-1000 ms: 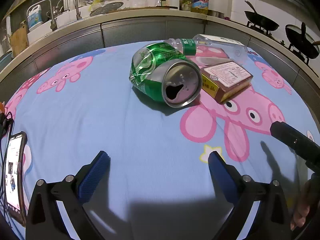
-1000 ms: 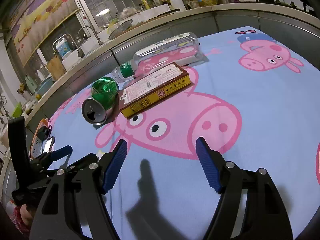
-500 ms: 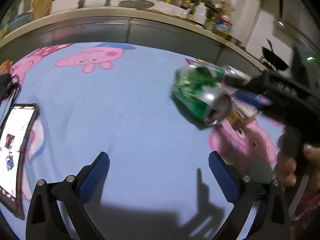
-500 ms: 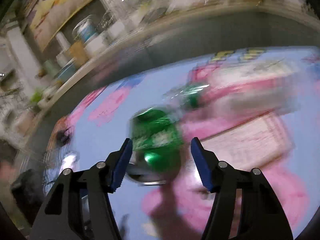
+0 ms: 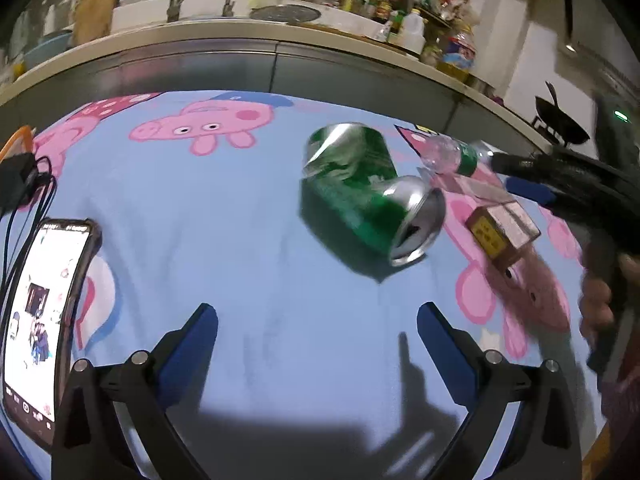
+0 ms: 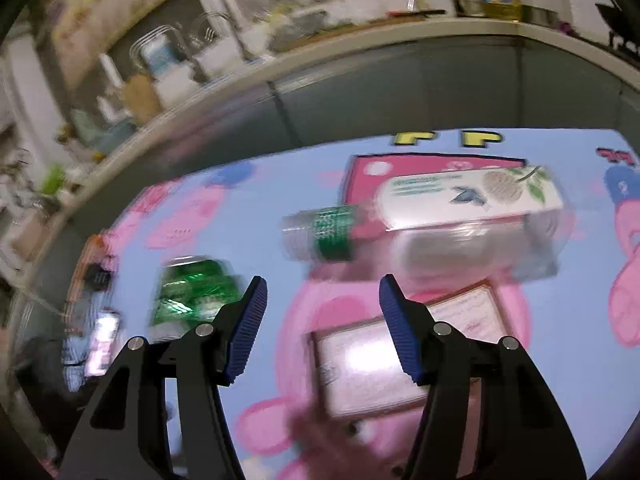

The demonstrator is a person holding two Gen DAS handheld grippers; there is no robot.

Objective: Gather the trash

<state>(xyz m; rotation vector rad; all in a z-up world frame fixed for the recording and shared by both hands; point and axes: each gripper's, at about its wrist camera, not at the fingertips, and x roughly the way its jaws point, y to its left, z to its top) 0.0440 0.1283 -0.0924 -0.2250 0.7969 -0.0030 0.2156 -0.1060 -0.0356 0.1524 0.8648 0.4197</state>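
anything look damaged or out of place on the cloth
The green can lies on its side, crumpled and dented, beside a toppled plastic bottle and a small box. A phone with its screen lit sits at the cloth's left edge.

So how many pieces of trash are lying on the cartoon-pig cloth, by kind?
Crushed green can: 1
Clear plastic bottle: 1
Small cardboard box: 1
Total: 3
The phone at the cloth's edge is not counted as trash.

The right gripper (image 6: 322,320) is hovering open over a flat box (image 6: 384,360) (blurred), plastic bottle (image 6: 424,232) lying beyond.
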